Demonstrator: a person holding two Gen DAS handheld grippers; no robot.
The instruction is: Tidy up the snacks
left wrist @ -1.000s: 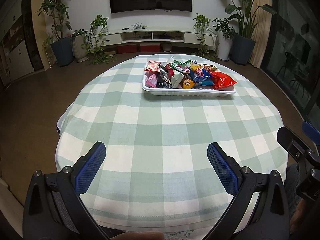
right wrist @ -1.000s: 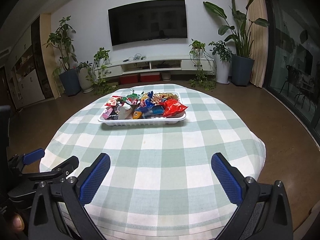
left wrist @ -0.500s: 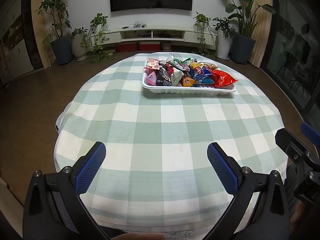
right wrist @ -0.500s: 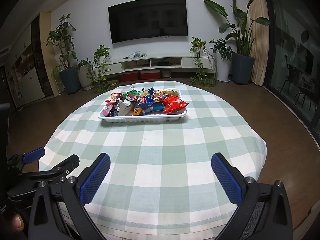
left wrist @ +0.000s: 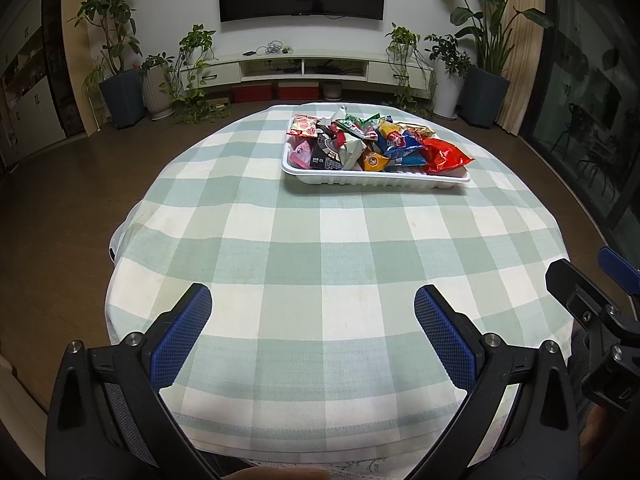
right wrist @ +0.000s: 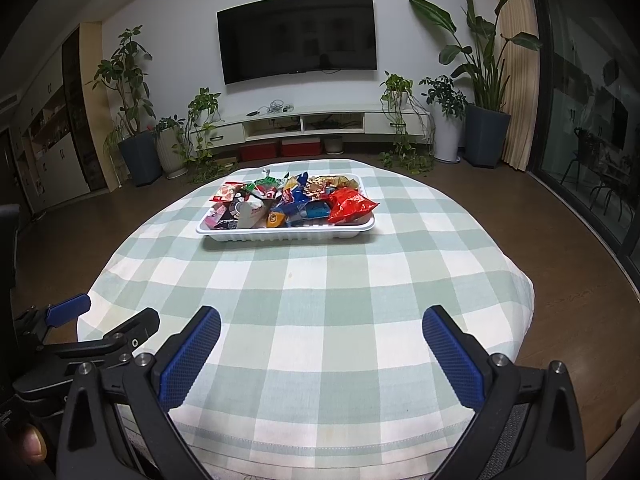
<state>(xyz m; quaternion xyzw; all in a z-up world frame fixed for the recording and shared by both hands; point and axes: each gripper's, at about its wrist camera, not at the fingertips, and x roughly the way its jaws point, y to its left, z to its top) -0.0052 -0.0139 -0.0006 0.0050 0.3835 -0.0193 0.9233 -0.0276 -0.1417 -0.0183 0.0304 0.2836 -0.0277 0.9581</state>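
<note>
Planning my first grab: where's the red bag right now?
The red bag lies at the right end of the white tray, on the far side of the table, beside a blue packet; both views show it.

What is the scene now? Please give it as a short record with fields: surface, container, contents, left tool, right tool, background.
surface: round table with a green and white checked cloth
container: white tray on the far part of the table
contents: many snack packets piled in the tray, a red bag at its right end
left tool: left tool open, empty, over the near edge of the table
right tool: right tool open, empty, also over the near edge
background: wall television, potted plants, low white cabinet
</note>
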